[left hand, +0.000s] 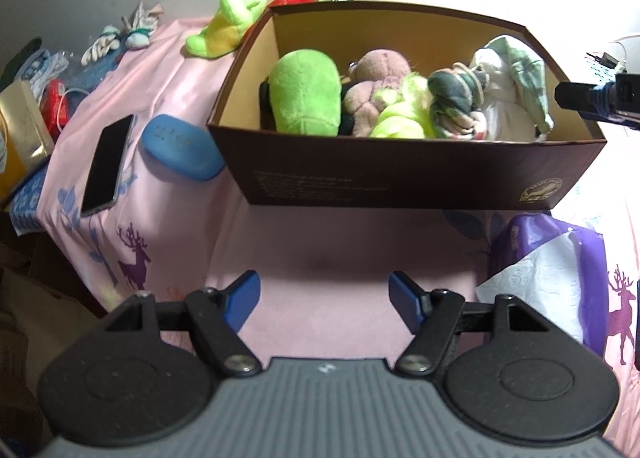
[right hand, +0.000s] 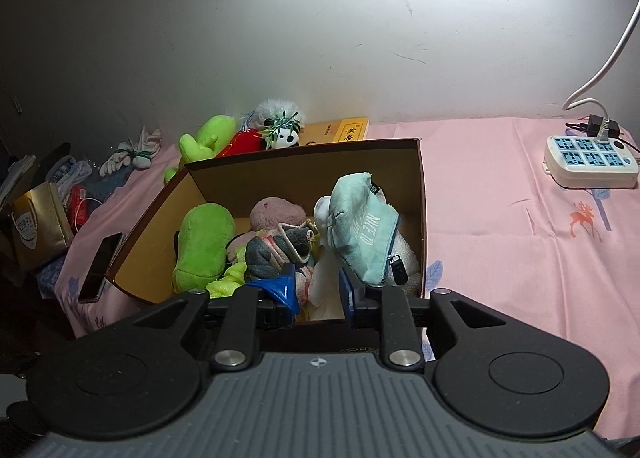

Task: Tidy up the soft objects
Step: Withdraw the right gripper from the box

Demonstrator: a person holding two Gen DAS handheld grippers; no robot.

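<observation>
We see a pink sheet (left hand: 320,242) printed with deer covering the surface. A dark phone (left hand: 107,165) lies face up beside a blue oval case (left hand: 182,153). At the left edge a gold paper bag (right hand: 38,225) stands near a red packet (right hand: 78,203). A purple tissue pack (left hand: 560,278) sits open at the near right, white tissue showing. In the right wrist view, a white power strip (right hand: 590,167) with blue sockets rests near the wall (right hand: 320,37), a white cable (right hand: 608,49) rising from it, and a yellow box (right hand: 352,129) lies against the wall.

Teal pouch (right hand: 366,234) — "NICE TO"; yellow box (right hand: 352,131) — "黄帝".
</observation>
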